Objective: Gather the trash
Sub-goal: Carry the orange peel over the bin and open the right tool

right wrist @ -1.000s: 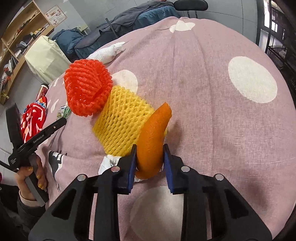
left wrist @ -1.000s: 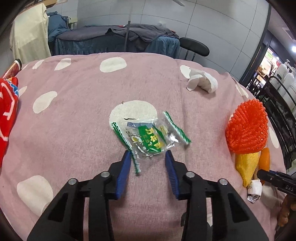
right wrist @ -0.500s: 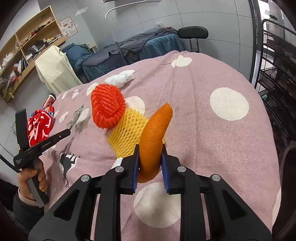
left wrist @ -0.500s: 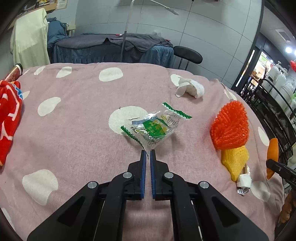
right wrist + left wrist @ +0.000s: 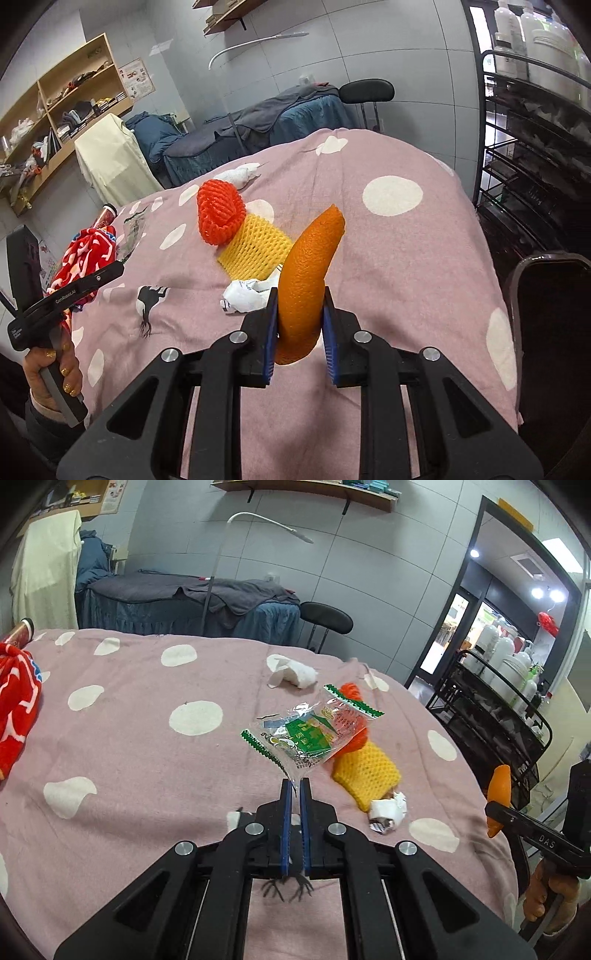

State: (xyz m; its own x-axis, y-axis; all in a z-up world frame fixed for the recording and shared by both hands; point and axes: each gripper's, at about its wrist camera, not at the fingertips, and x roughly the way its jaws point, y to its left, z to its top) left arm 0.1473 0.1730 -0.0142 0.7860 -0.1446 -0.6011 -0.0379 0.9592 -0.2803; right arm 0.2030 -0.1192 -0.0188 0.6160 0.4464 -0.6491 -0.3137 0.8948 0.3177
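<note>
My left gripper (image 5: 294,788) is shut on a corner of a clear plastic wrapper (image 5: 310,734) with green print and holds it up above the pink spotted bedspread (image 5: 147,746). My right gripper (image 5: 300,306) is shut on a curved orange peel (image 5: 308,273), lifted off the bed; the peel also shows in the left wrist view (image 5: 498,790). On the bed lie a yellow foam net (image 5: 255,247), an orange-red foam net (image 5: 219,212), a crumpled white paper (image 5: 245,293) and a white tissue wad (image 5: 295,674).
A red patterned cloth (image 5: 16,705) and a can (image 5: 20,635) lie at the bed's left edge. A black wire rack with bottles (image 5: 498,701) stands to the right. A dark bin rim (image 5: 554,295) is at the right of the bed.
My left gripper closed on the wrapper's corner and lifted it up and to the right. My right gripper raised the orange peel off the bed.
</note>
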